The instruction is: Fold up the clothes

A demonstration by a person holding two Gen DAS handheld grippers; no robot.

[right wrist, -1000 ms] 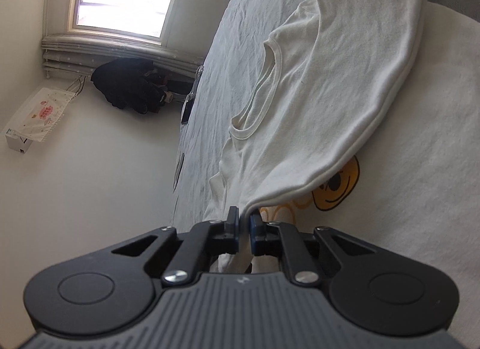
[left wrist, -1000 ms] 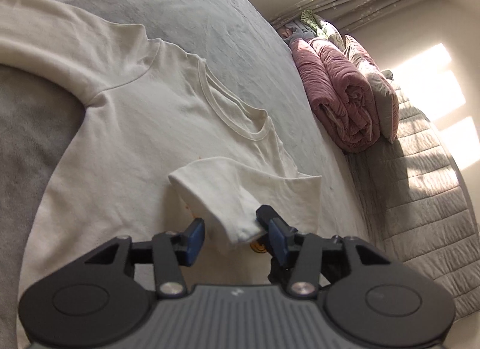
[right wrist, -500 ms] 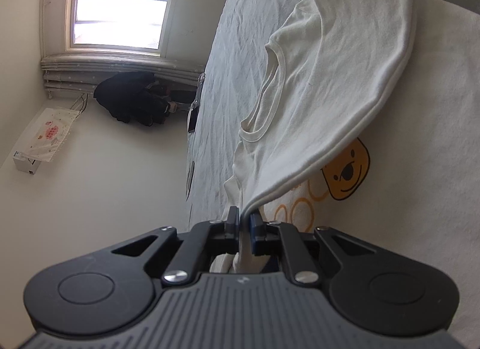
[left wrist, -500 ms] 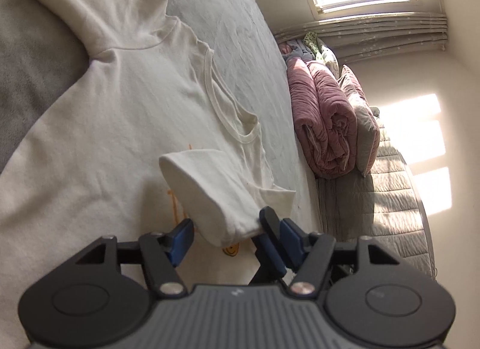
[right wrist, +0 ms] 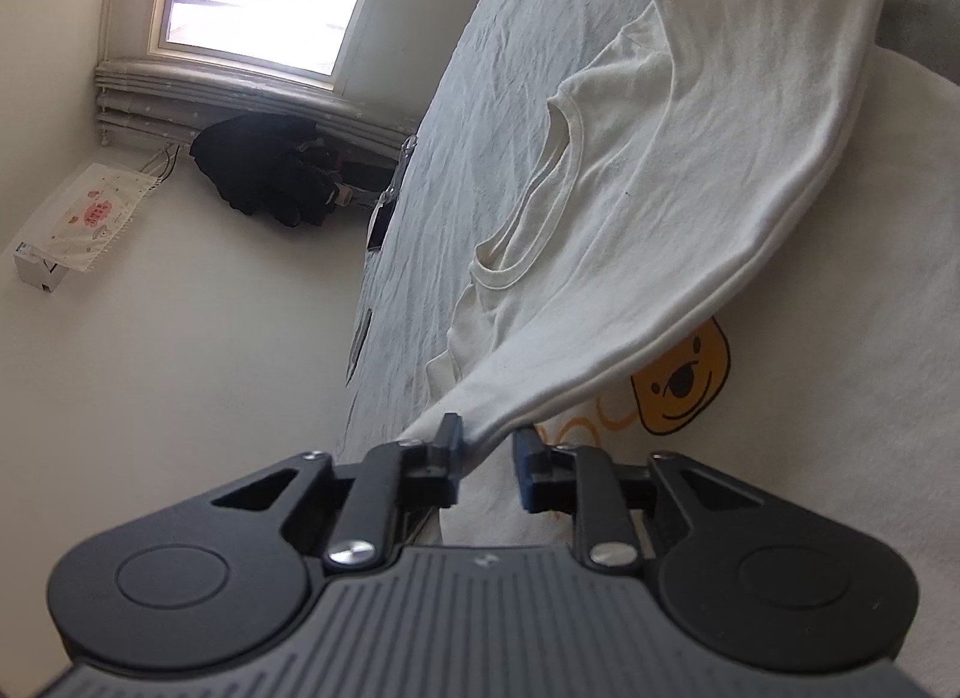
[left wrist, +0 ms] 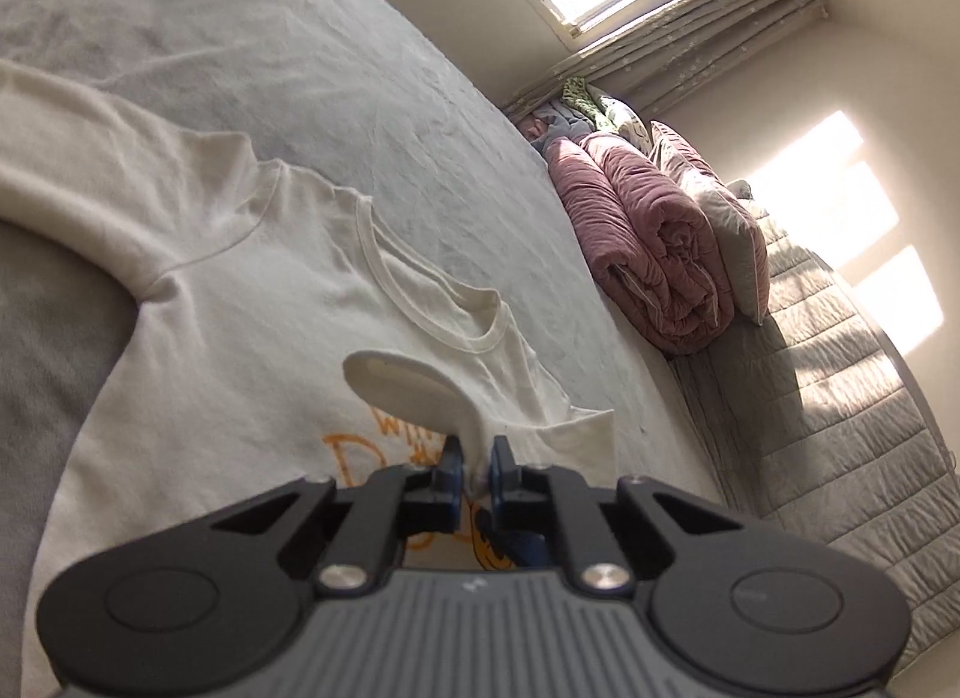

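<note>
A cream long-sleeved shirt with an orange print lies front-up on a grey bed. One sleeve is folded across the chest, above a yellow bear print. My left gripper is shut on the sleeve cuff and holds it a little above the chest. My right gripper is open, its jaws apart around the same cuff end, which rests against the left finger.
A rolled pink quilt and a grey pillow lie at the head of the bed. A dark bag sits by the wall under the window. A phone lies on the bed near that wall.
My left gripper has closed on the sleeve cuff it was straddling. My right gripper, which was shut on the cuff, has opened.
</note>
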